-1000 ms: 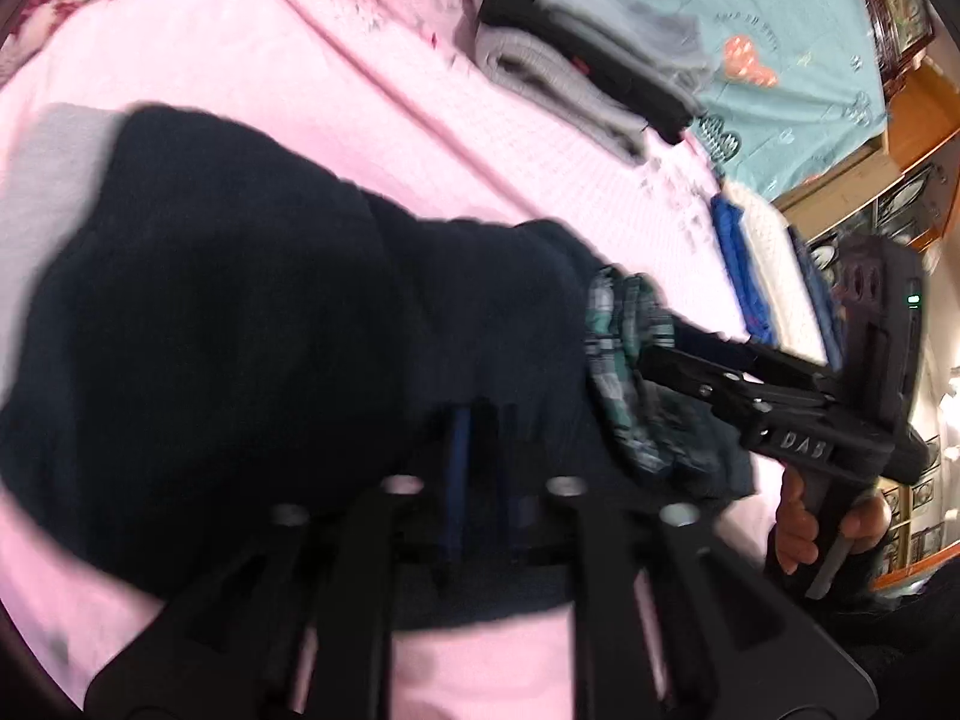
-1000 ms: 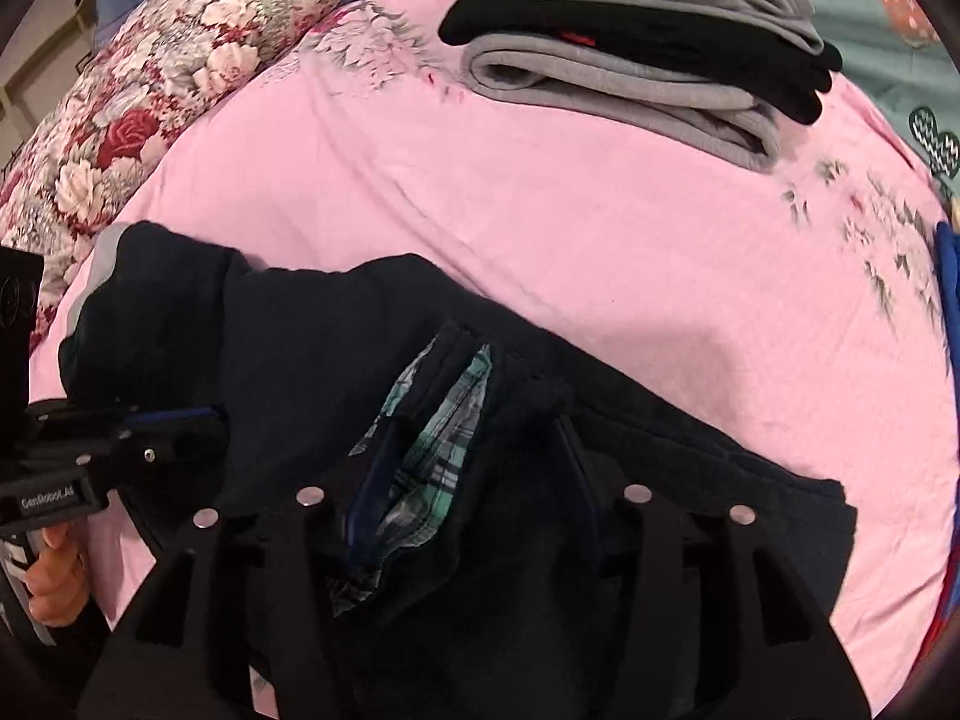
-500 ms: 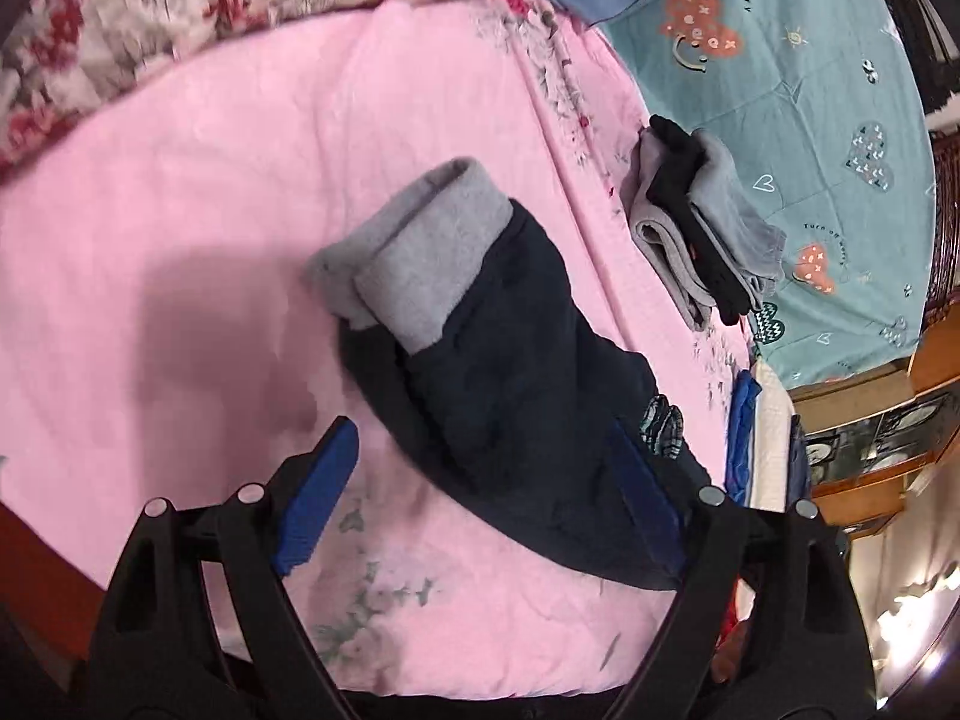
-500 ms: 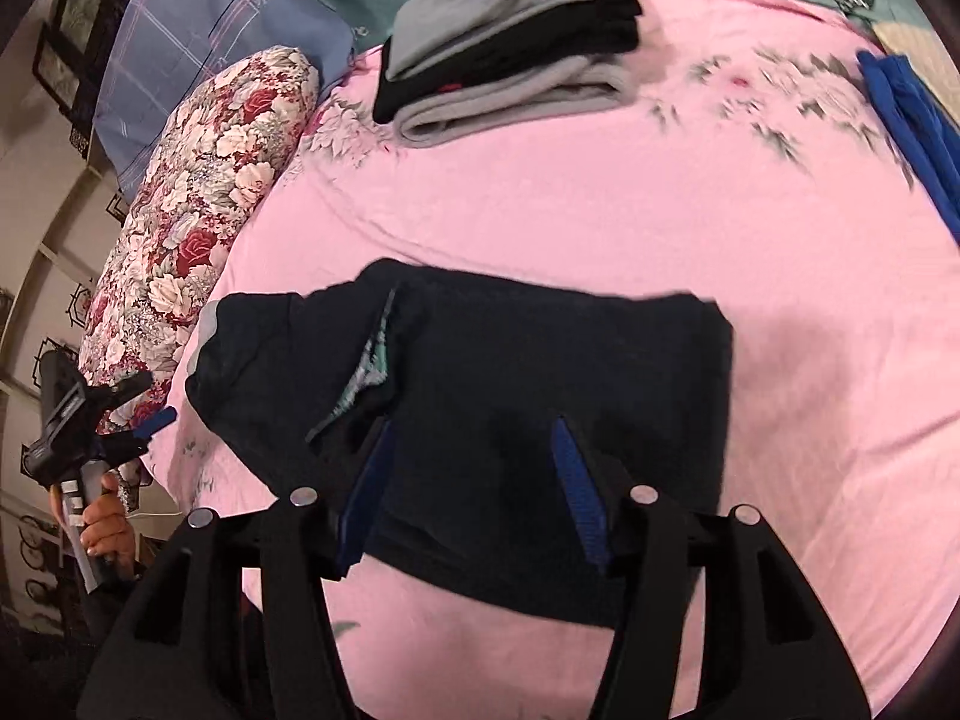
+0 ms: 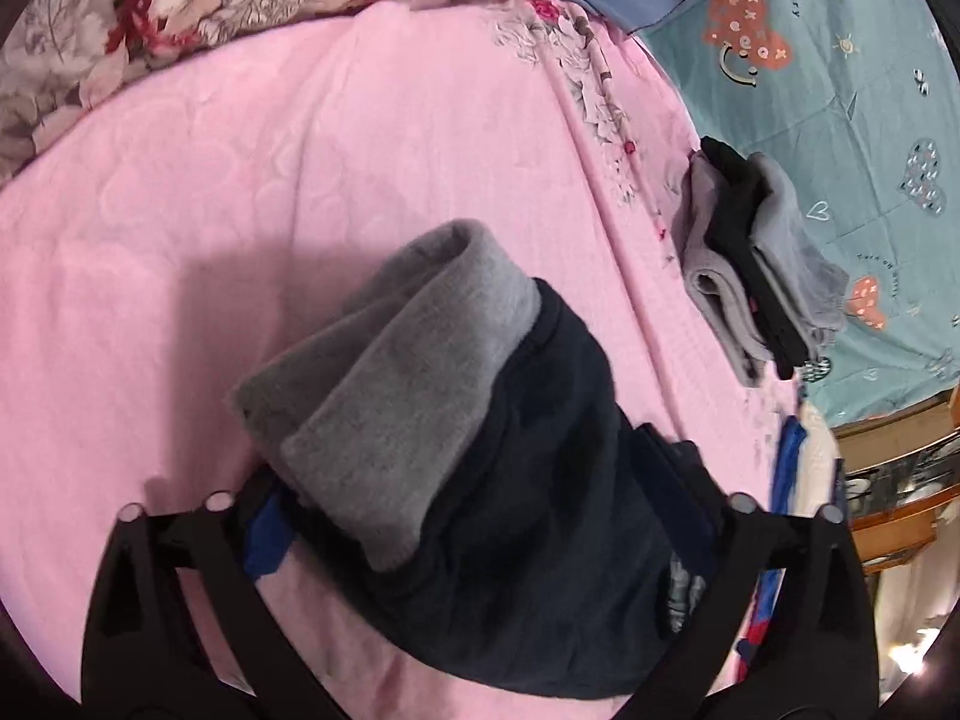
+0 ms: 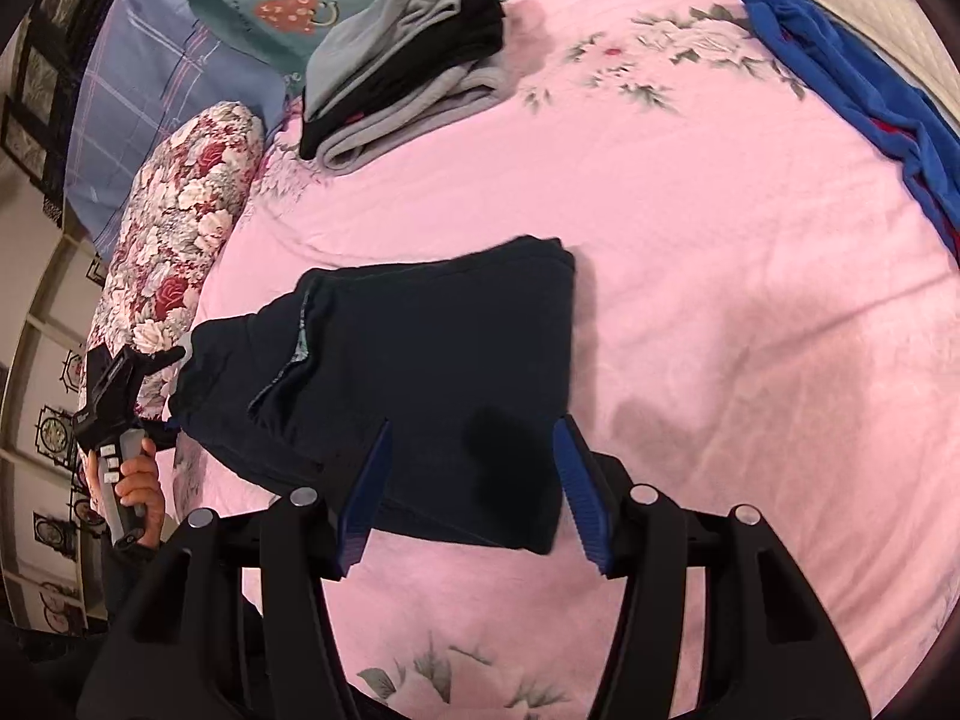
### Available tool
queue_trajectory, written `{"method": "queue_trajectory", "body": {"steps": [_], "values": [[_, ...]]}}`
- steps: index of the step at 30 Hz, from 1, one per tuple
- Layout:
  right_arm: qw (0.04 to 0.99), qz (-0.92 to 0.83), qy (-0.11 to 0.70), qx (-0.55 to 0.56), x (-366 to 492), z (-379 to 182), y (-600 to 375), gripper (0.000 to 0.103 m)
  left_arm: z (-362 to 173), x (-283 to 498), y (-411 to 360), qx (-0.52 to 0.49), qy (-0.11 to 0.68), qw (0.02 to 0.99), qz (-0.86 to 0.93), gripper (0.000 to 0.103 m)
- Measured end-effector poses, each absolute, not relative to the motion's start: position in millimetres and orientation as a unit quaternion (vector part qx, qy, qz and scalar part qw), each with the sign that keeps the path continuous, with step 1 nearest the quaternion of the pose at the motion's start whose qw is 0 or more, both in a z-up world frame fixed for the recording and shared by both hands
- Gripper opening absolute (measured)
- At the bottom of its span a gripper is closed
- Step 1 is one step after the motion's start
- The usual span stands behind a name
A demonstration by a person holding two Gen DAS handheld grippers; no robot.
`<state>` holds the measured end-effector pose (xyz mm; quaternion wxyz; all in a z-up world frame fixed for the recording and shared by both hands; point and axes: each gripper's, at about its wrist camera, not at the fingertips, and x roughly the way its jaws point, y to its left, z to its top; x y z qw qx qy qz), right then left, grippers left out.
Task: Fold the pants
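Right gripper (image 6: 474, 492): jaws spread wide, gripping nothing, hovering above the near edge of the folded dark pants (image 6: 432, 372) at centre of the pink bed (image 6: 720, 312). Left gripper (image 5: 480, 510): jaws wide apart, straddling the pants' grey-lined end (image 5: 390, 372); contact possibly there, hard to tell. Right-hand pad mostly hidden behind cloth. Folded clothes stack (image 6: 408, 54) at 11 o'clock.

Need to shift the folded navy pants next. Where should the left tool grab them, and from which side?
Take the navy pants at the grey-lined end, coming in low from the near edge. That end is a thick, rolled stack of layers standing proud of the pink sheet, and the left tool is open, already straddling it, so closing should catch every layer.
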<state>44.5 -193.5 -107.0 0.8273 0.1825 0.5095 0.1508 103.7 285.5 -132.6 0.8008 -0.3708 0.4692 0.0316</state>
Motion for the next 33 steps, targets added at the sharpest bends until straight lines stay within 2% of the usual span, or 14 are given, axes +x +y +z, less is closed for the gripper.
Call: {"method": "queue_trajectory", "body": {"steps": [1, 3, 11, 18, 22, 25, 30, 33], "values": [[0.827, 0.149, 0.511, 0.182, 44, -108, -194, 0.057, -135, 104, 284, -0.355, 0.477, 0.803, 0.046, 0.036], [0.827, 0.146, 0.513, 0.181, 43, -108, -192, 0.057, -139, 99, 287, -0.365, 0.469, 0.803, 0.040, 0.031], [0.815, 0.159, 0.542, 0.133, 64, -109, -145, 0.057, -114, 59, 295, -0.382, 0.402, 0.832, 0.009, 0.027], [0.800, 0.273, 0.534, 0.026, 101, -95, -19, 0.057, -89, 54, 285, -0.351, 0.386, 0.853, -0.008, 0.027], [0.797, 0.302, 0.523, -0.020, 118, -106, 37, 0.056, -79, 55, 280, -0.341, 0.381, 0.859, -0.014, 0.027], [0.784, 0.283, 0.550, -0.058, 126, -130, 62, 0.010, -71, 55, 270, -0.323, 0.377, 0.868, -0.020, 0.027], [0.778, 0.280, 0.560, -0.049, 128, -139, 63, 0.010, -49, 58, 246, -0.287, 0.366, 0.885, -0.039, 0.027], [0.792, 0.289, 0.537, 0.033, 134, -107, 23, 0.010, -32, 61, 225, -0.267, 0.359, 0.892, -0.060, 0.027]]}}
